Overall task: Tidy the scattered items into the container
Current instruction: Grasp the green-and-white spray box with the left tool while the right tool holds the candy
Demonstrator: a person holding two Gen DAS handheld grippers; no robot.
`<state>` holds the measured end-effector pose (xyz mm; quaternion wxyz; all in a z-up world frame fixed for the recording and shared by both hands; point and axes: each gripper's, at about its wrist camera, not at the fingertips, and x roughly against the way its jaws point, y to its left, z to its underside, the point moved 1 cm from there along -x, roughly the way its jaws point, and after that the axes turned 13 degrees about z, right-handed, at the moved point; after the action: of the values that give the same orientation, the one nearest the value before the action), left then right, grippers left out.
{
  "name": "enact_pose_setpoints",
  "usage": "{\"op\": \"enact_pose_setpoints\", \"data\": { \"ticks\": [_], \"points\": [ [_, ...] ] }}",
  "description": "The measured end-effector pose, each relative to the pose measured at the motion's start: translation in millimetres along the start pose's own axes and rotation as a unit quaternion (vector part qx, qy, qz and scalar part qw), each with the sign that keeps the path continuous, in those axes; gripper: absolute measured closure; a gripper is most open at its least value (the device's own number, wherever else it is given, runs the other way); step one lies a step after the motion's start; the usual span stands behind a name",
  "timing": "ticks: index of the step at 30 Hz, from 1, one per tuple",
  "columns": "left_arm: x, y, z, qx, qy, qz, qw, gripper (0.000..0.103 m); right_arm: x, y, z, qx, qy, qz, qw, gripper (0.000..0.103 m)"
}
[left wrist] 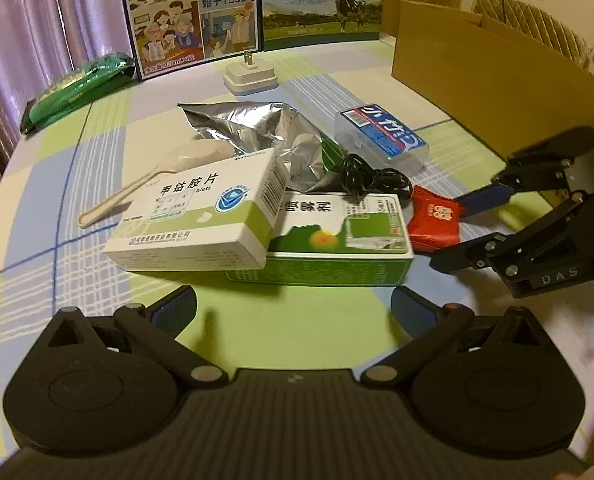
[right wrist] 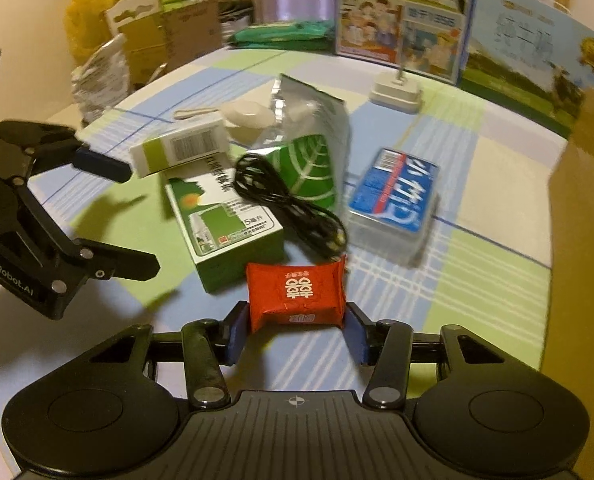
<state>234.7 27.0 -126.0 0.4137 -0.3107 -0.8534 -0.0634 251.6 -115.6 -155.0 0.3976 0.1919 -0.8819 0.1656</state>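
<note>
Right gripper bracketing the red packet; left gripper waiting wide.

The right gripper point(right wrist: 295, 332) is straddling the red packet point(right wrist: 295, 294), one blue pad at each short end; whether the pads are pressing yet cannot be told. The packet is lying on the counter point(right wrist: 493, 276) at the near edge of the pile, probably why it is being taken first. Ahead of it are lying the green box point(right wrist: 225, 228) and black cable point(right wrist: 293, 204). The left gripper point(left wrist: 293, 308) is hovering wide and empty, just short of the white tablet box point(left wrist: 201, 216). The cardboard box point(left wrist: 485, 72), likely the container, is standing beyond to its right.
</note>
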Motion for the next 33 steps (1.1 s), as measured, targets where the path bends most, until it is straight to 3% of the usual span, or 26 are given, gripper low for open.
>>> {"op": "enact_pose_setpoints", "data": {
  "ticks": [12, 21, 30, 33],
  "points": [
    [21, 5, 5, 0.024, 0.003, 0.002, 0.9997, 0.001, 7, 51, 2, 0.105, -0.022, -0.106, 0.989, 0.056],
    [27, 12, 10, 0.050, 0.002, 0.001, 0.9987, 0.001, 1, 38, -5, 0.119, -0.032, -0.070, 0.990, 0.056],
    [37, 24, 8, 0.105, -0.023, -0.002, 0.9942, 0.001, 1, 68, -6, 0.203, -0.053, -0.127, 0.969, 0.056],
    [33, 24, 7, 0.114, -0.023, -0.007, 0.9932, 0.001, 2, 71, -2, 0.195, -0.051, -0.119, 0.972, 0.056]
  ]
}}
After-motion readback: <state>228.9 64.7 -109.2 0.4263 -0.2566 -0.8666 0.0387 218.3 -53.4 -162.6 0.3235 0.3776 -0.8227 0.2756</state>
